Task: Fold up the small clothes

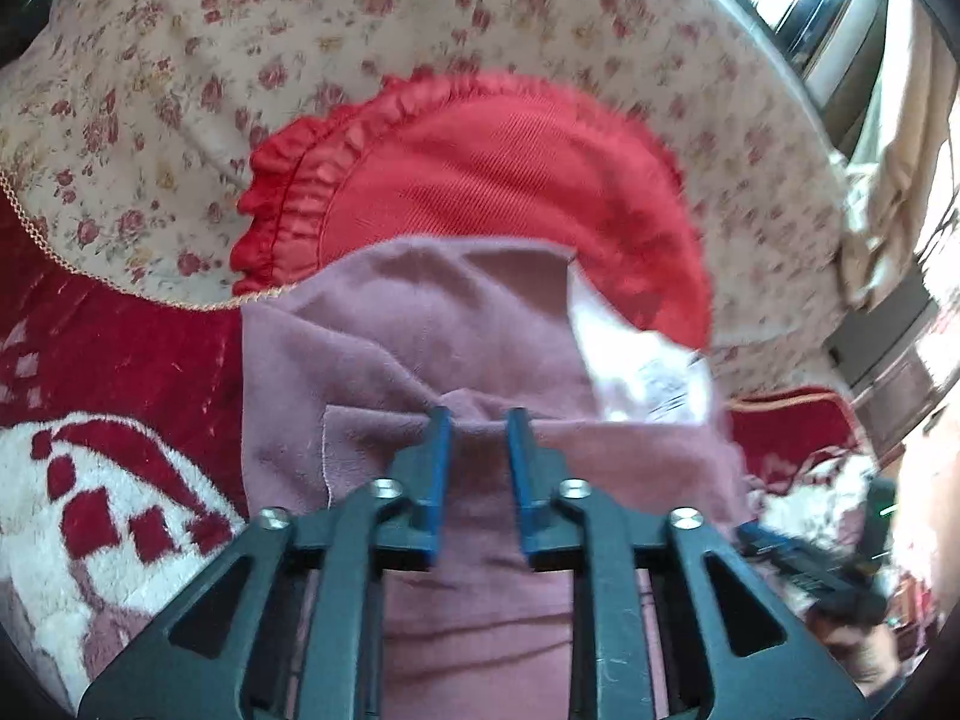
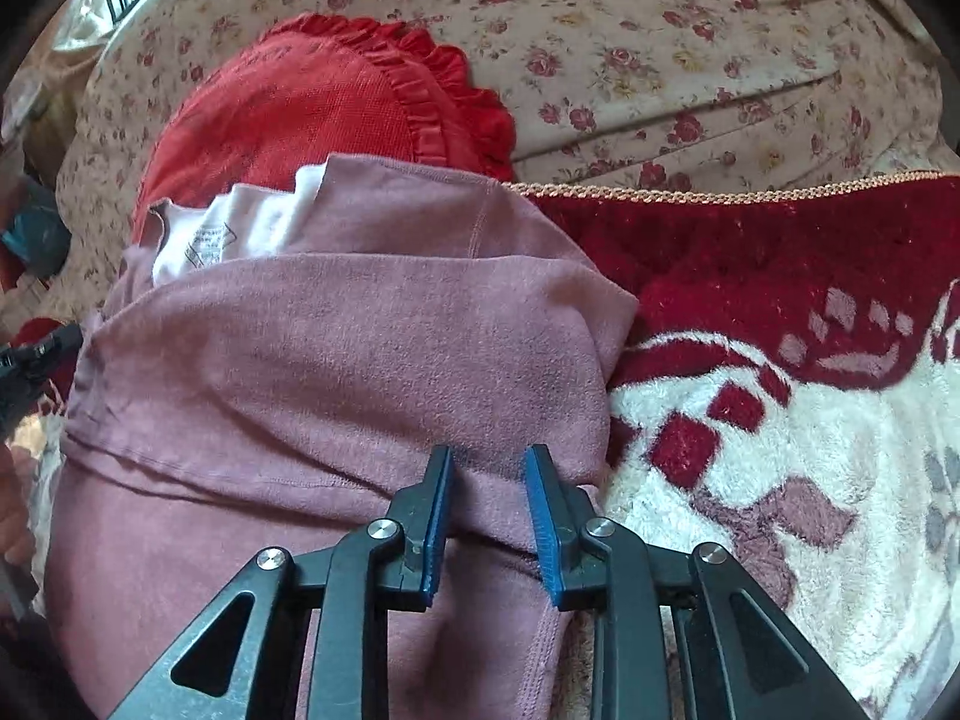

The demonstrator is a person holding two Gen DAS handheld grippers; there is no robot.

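A fold had just been laid, by my reading: both grippers stood over the mauve garment (image 2: 336, 330) with fingers apart, pads gripping nothing. The left gripper (image 1: 478, 420) sat at a bunched ridge, the right gripper (image 2: 487, 456) near the garment's right edge. Next would come re-gripping an edge for another fold. The soft garment, white label (image 2: 207, 240) showing, lay doubled on the red-and-white blanket (image 2: 780, 420), its far end overlapping a red frilled cushion (image 1: 480, 168).

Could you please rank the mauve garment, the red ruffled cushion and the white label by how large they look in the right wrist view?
1. mauve garment, though nearest the camera
2. red ruffled cushion, partly covered
3. white label
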